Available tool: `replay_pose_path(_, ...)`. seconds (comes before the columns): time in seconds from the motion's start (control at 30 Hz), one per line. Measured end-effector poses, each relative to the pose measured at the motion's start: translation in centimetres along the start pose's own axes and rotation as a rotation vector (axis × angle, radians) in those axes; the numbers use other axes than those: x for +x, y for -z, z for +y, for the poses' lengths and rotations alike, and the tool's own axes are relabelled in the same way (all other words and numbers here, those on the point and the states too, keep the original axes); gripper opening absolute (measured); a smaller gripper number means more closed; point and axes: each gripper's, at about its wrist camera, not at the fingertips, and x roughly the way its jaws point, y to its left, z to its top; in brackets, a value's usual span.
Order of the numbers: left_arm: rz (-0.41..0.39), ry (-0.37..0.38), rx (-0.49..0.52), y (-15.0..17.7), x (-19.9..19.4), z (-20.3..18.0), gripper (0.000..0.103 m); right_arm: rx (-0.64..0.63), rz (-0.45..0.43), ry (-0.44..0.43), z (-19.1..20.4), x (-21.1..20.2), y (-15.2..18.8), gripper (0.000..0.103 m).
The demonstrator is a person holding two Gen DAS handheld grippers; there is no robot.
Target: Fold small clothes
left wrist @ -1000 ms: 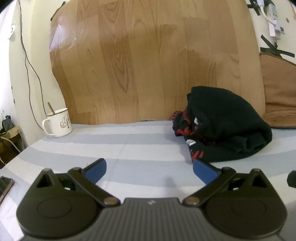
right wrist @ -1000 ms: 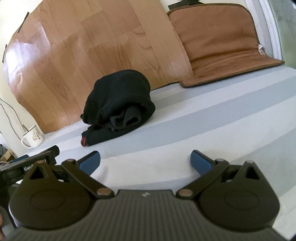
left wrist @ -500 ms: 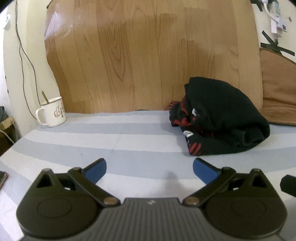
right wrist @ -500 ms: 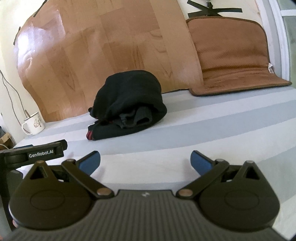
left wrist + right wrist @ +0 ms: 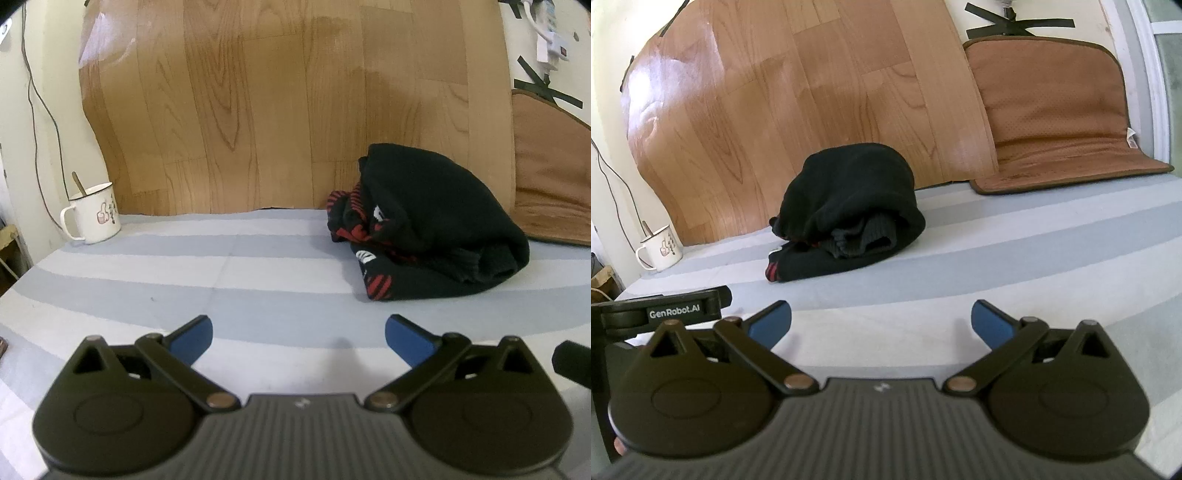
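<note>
Garment bundled, red-striped end leftward; grippers apart, empty.

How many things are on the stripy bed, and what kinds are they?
Black clothes bundle with red stripes: 1
White mug with a spoon in it: 1
Brown cushion mat, leaning up at the back: 1
Grippers, both open and holding nothing: 2, left gripper, right gripper
Total: 5

Left gripper and right gripper, matte black ribbed housings, blue pads, brass-coloured pivot pins, white "GenRobot.AI" lettering
</note>
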Motion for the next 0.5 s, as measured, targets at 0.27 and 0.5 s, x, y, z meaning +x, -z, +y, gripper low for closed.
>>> replay_pose_path(0.27,0.004,0.006,0.003,-0.01,0.02,-0.05,0.103,0.005,-0.001,0.001,0.06,-0.08,0.08,0.103)
replay_pose_path(0.5,0.032,0.002,0.032,0.09,0.29,-0.41,0.103,0.006,-0.003,0.001,0.08,-0.09,0.10,0.103)
